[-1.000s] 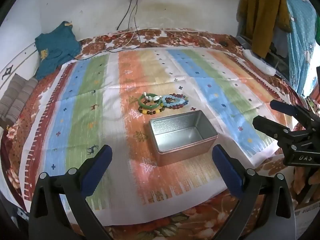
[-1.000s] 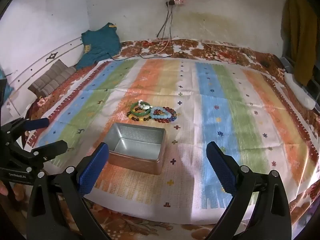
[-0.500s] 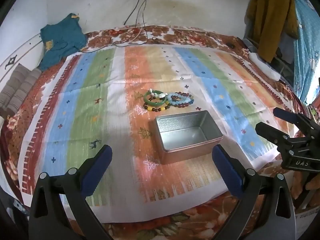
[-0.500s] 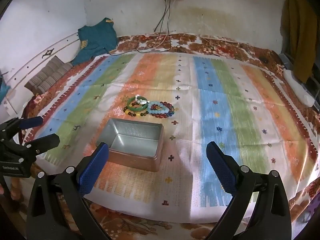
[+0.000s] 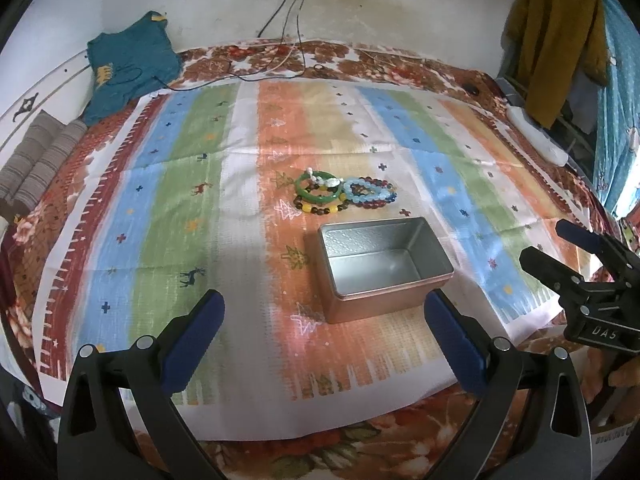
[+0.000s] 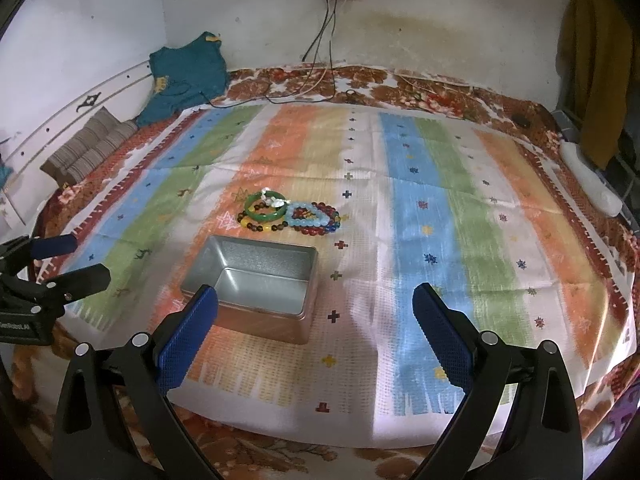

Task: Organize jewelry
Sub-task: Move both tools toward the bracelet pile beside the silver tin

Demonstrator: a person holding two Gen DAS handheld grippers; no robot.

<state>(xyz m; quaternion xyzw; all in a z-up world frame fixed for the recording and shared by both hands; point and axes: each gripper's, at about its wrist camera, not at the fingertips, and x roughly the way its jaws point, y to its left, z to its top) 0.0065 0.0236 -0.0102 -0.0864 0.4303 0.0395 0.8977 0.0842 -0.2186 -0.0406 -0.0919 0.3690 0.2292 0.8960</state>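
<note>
Both the left gripper [image 5: 322,318] and the right gripper [image 6: 316,314] are spread wide and hold nothing. The bracelets [image 5: 346,196] lie overlapped in a cluster at 12 o'clock of the empty tin [image 5: 384,264], just beside it. Risk: a pinch on one bracelet probably drags neighbouring strands; rounded beads may slip from the pads.

I'm seeing each hand-held gripper [image 5: 324,334] [image 6: 316,334] in black plastic with silver screws, blue textured pads [image 6: 186,340], white lettering.
</note>
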